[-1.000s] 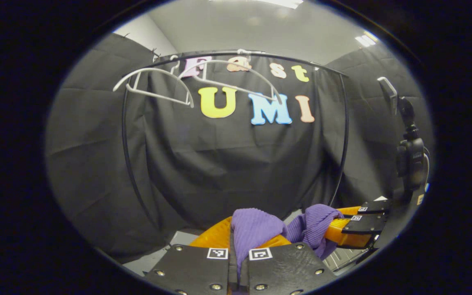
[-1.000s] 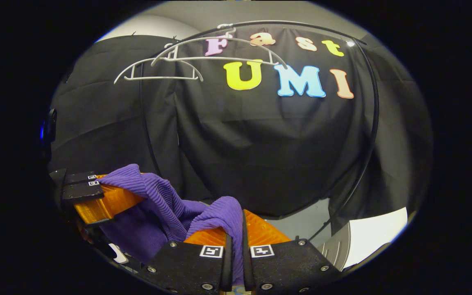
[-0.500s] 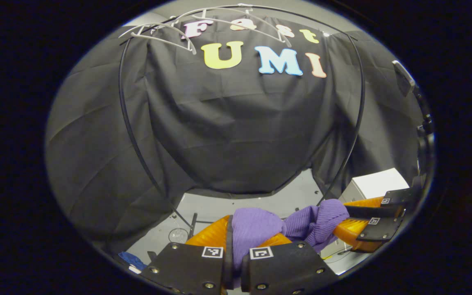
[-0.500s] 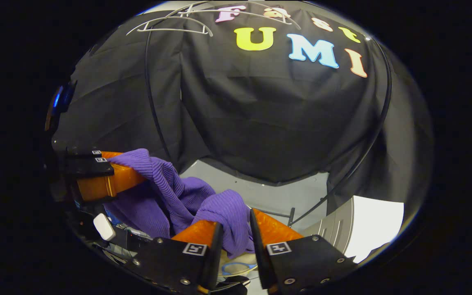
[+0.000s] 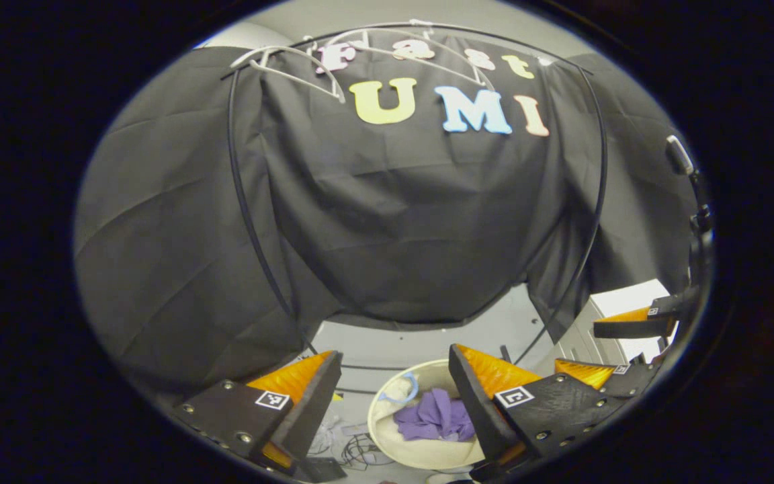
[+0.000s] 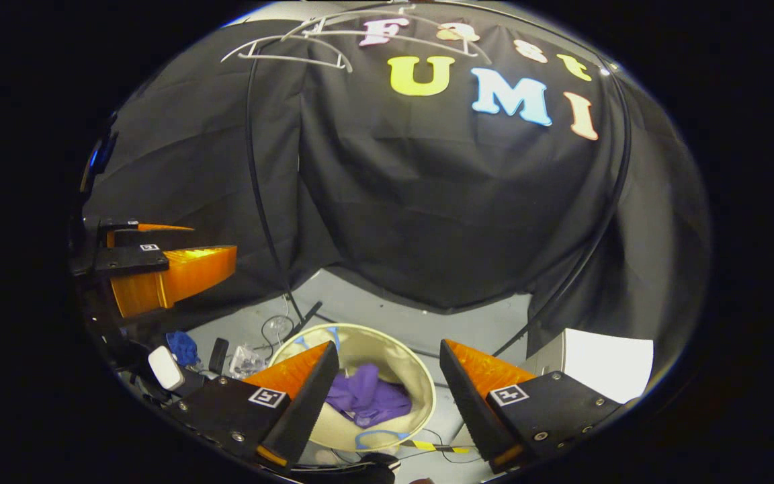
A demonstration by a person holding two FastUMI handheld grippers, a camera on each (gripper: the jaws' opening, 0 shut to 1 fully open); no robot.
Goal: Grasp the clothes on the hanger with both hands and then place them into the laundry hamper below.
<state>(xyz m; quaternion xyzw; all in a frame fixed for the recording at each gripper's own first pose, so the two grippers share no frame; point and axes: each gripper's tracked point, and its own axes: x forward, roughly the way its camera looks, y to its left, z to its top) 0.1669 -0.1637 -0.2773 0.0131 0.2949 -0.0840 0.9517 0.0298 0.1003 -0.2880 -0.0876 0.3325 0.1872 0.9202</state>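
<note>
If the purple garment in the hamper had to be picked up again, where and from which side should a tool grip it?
Grip the raised bunched folds at the top of the purple garment, coming straight down through the hamper mouth. It lies crumpled at the bottom, walled all round, so a side approach looks blocked.

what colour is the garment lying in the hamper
Purple garment; clearest in the right gripper view.

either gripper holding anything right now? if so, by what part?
Nothing held. Left gripper and right gripper are both open, with bare gaps. The purple garment lies in the hamper below.
</note>
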